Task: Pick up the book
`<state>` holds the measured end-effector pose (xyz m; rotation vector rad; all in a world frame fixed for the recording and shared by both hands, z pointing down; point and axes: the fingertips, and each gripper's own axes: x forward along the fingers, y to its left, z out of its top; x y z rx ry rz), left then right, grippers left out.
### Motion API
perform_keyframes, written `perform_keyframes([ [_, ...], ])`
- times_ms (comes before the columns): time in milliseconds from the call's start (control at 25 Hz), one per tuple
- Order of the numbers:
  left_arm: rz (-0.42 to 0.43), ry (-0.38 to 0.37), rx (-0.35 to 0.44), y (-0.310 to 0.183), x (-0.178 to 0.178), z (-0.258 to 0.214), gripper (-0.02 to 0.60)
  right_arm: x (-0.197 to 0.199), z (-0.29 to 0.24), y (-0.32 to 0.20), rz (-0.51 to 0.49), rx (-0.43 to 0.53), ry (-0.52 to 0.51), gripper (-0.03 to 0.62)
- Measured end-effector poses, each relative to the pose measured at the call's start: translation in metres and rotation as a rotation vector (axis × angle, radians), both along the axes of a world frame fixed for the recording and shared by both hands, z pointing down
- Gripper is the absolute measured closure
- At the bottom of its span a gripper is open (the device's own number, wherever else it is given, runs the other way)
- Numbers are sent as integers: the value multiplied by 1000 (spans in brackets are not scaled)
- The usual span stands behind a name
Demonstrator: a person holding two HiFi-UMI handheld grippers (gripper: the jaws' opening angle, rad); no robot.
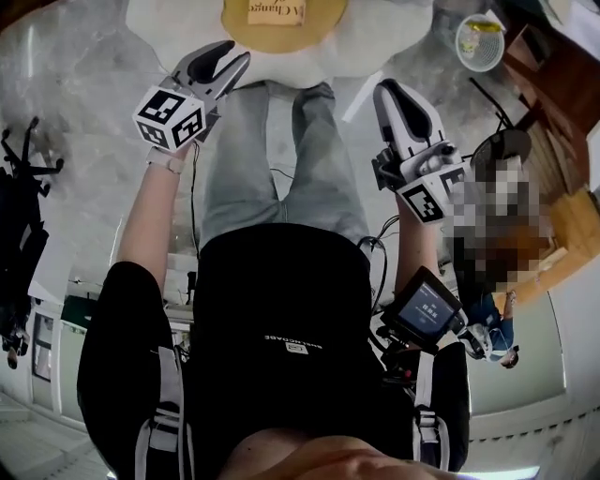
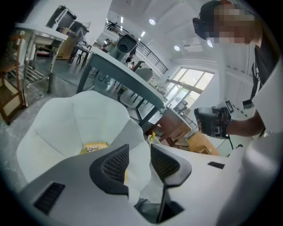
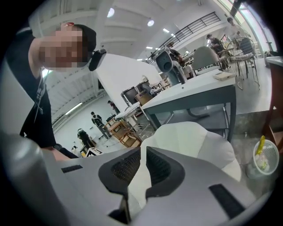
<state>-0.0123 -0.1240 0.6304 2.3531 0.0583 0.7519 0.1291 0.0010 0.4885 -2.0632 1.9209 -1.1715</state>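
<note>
A white petal seat [image 1: 375, 33] bears the book [image 1: 275, 17], small bin [image 1: 480, 42] nearby. Its length seemingly runs crosswise. Left gripper [image 1: 238, 52] gapes; right gripper [image 1: 387, 89] barely parts.

A white, petal-shaped seat [image 1: 375, 42] stands on the grey, marbled floor [image 1: 75, 84], at the far side of the scene. A yellow book [image 1: 277, 17] lies flat in the seat's hollow middle; its cover print is too small to read. On the floor just right of the seat stands a pale bin [image 1: 480, 42] with something yellow inside, perhaps a wrapper. A grey desk [image 2: 126, 81] stands beyond the seat.
</note>
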Motion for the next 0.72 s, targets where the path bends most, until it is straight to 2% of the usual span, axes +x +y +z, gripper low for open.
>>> perform_keyframes([
  [80,20,-12,-1,11,0,18,433,0,11,7,-3,-5,-7,545],
  [280,3,-35,-27,33,0,52,425,-1,37,29,6,-22,-24,545],
  [560,-125,-69,-121,-4,-28,157,423,-17,124,1,37,-33,-59,545],
  [720,-152,-100,-158,-7,-31,216,420,-20,165,-1,41,-51,-71,545],
])
